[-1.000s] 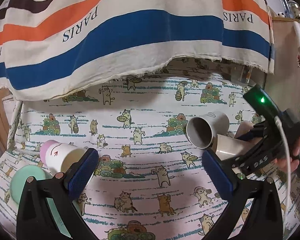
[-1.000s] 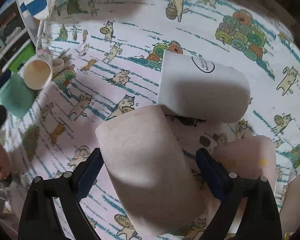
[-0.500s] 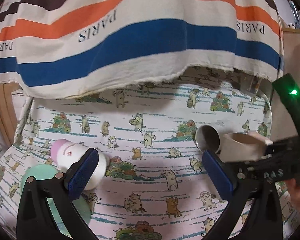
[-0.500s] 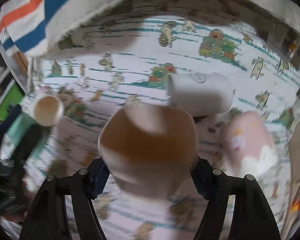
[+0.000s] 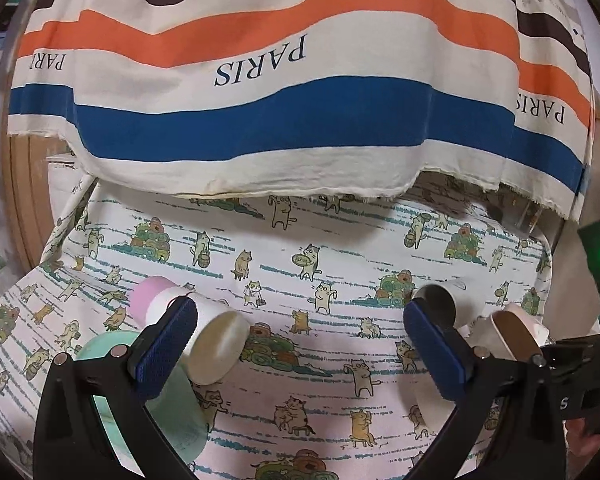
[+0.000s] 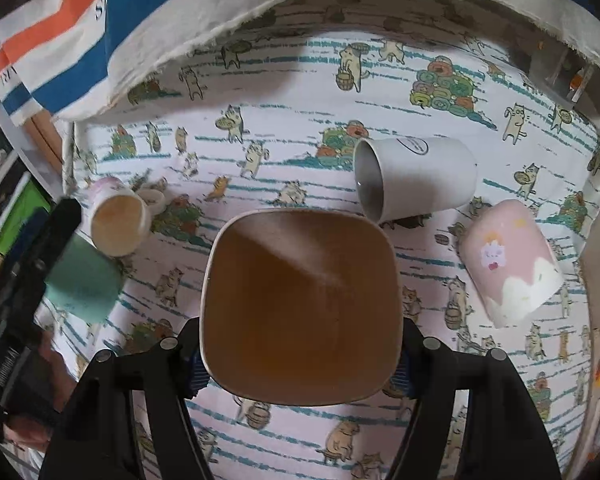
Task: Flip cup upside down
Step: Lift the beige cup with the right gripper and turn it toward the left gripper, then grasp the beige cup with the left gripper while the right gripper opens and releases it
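A: We have the cup [image 6: 300, 304] clamped in the right claw [image 6: 300, 360], lifted over the worktop [image 6: 300, 80], its mouth facing the camera. What worries us?

B: The grip sits low on the walls, near the base as far as we can judge. If we roll the wrist fast, the cup may pivot between the pads or slide out. And at 1 o'clock from it lies a white cup [image 6: 416, 176] on its side, with a pink cup [image 6: 508, 264] at 3 o'clock. Setting ours down rim-first too far that way could knock either one.

A: The left claw [image 5: 300, 344]?

B: Wide, holding nothing. A pink-bottomed cup [image 5: 196, 328] lies just behind its left finger, and a mint cup [image 5: 112, 344] is partly covered by that finger.

A: What can't we make out?

B: The cup's mouth fills the right view, so the pads and the cloth below it are hidden. We cannot tell how high it hangs. The striped cloth [image 5: 284, 92] hides the far edge.
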Demonstrator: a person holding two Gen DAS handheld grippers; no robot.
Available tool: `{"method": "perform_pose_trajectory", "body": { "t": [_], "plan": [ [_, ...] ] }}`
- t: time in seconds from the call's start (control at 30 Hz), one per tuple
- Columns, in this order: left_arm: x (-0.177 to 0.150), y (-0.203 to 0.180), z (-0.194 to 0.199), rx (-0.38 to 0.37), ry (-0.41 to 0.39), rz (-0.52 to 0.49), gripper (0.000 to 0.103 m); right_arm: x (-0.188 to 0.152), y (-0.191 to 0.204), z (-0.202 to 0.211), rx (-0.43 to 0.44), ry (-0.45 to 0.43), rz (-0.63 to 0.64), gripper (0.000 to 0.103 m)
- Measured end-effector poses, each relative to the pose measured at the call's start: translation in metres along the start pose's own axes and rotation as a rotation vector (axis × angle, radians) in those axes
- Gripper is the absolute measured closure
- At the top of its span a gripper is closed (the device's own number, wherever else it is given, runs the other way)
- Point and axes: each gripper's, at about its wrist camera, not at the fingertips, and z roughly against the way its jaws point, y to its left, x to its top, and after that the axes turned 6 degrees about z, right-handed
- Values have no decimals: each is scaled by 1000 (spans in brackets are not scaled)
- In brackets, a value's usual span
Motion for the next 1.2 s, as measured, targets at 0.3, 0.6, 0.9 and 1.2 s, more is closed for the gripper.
{"method": "perform_pose_trajectory", "body": {
  "t": [0.3, 0.6, 0.9, 1.2],
  "plan": [
    [-1, -3, 6, 29, -46, -31, 1, -8, 2, -17, -16, 47, 14, 32],
    [-3, -5, 4, 26, -39, -40, 1, -8, 2, 24, -13, -90, 30, 19],
    [-7, -10, 4, 3, -22, -71, 1, -51, -18, 64, -62, -337, 71, 19],
    [-26, -25, 5, 46, 222, -36, 1, -88, -74, 76, -196, -531, -88, 19]
  ]
}}
